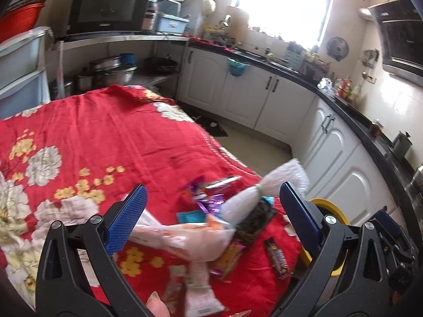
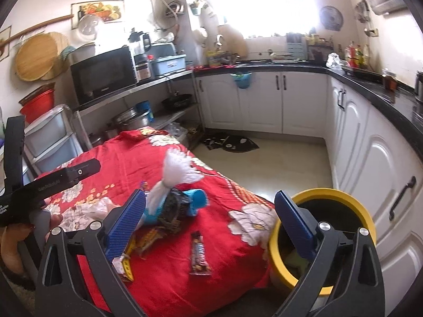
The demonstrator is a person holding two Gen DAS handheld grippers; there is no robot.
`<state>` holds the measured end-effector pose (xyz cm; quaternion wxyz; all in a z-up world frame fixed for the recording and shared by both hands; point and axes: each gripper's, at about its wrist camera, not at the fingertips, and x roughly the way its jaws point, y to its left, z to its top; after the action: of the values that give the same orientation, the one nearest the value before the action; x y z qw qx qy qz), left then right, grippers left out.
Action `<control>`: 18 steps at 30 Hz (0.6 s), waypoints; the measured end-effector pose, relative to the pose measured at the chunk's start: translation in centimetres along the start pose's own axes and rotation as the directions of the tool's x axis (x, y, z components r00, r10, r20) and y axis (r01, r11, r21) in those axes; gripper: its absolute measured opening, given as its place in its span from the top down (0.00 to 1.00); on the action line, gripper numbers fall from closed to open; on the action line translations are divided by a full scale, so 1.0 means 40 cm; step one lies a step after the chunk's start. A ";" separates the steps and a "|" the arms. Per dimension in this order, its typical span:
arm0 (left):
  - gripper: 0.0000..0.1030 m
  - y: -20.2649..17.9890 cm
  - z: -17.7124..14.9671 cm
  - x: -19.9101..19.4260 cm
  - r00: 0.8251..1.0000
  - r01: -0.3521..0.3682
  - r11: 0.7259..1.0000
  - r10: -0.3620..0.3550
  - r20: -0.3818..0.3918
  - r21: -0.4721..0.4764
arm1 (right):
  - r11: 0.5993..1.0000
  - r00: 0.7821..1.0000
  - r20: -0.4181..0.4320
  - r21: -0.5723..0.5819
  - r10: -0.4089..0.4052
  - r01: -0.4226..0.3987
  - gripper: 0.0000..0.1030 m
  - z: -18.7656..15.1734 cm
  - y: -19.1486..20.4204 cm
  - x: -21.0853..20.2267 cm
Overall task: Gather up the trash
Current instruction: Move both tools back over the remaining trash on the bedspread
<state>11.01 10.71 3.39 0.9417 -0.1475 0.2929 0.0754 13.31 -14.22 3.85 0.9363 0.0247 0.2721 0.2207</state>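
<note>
— Looking at the wrappers (image 1: 211, 227) first: where are they?

— Heaped near the right edge of the red floral cloth (image 2: 171, 264), toward its near corner. One chocolate bar wrapper (image 2: 200, 253) lies apart, closest to that edge. A white tied bag (image 2: 174, 179) rests on the heap.

— And the bin?

— My yellow-rimmed bin (image 2: 325, 198) stands on the floor just beside that edge; I see something greenish inside, so I judge collecting has begun, with most left.

— Your tools?

— My left gripper (image 1: 211, 216) is spread wide over the pile, holding nothing. My right gripper (image 2: 211, 219) is equally wide and empty.
</note>
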 end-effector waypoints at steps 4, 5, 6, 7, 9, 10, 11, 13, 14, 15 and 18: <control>0.11 0.044 0.002 0.000 1.000 -0.029 0.999 0.029 -0.008 -0.032 | 1.000 1.000 -0.007 -0.011 0.018 -0.018 0.08 0.011 0.025 0.024; 0.11 0.057 0.001 0.002 0.999 -0.041 0.998 0.041 -0.010 -0.040 | 1.000 1.000 -0.010 -0.013 0.021 -0.022 0.08 0.013 0.031 0.032; 0.11 0.068 0.000 0.003 0.999 -0.048 0.998 0.047 -0.014 -0.047 | 1.000 1.000 -0.014 -0.015 0.025 -0.026 0.08 0.016 0.034 0.039; 0.11 0.079 -0.001 0.006 0.998 -0.053 0.997 0.052 -0.018 -0.055 | 0.999 0.999 -0.018 -0.018 0.032 -0.032 0.08 0.019 0.038 0.051; 0.11 0.109 -0.006 0.011 0.997 -0.074 0.995 0.072 -0.030 -0.073 | 0.999 0.999 -0.027 -0.017 0.037 -0.038 0.08 0.025 0.042 0.073; 0.11 0.121 -0.008 0.014 0.996 -0.080 0.993 0.077 -0.035 -0.082 | 0.999 0.999 -0.033 -0.016 0.041 -0.042 0.08 0.027 0.045 0.085; 0.11 0.137 -0.011 0.018 0.996 -0.087 0.992 0.084 -0.042 -0.095 | 0.999 0.998 -0.037 -0.015 0.042 -0.042 0.08 0.025 0.047 0.095; 0.11 0.159 -0.013 0.028 0.994 -0.099 0.989 0.093 -0.055 -0.111 | 0.999 0.998 -0.048 -0.017 0.044 -0.045 0.08 0.029 0.054 0.122; 0.11 0.176 -0.016 0.036 0.993 -0.104 0.987 0.096 -0.067 -0.125 | 0.999 0.998 -0.052 -0.018 0.045 -0.046 0.08 0.033 0.057 0.134; 0.11 0.187 -0.019 0.041 0.992 -0.109 0.985 0.099 -0.076 -0.137 | 0.998 0.997 -0.054 -0.019 0.050 -0.052 0.08 0.036 0.059 0.143; 0.11 0.230 -0.033 0.064 0.989 -0.116 0.977 0.098 -0.110 -0.178 | 0.998 0.995 -0.078 -0.015 0.060 -0.062 0.08 0.042 0.062 0.189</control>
<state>10.30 19.11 -1.25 0.9027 -0.2214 0.3393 0.1452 18.88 -8.64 1.91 0.9180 0.0163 0.3055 0.2524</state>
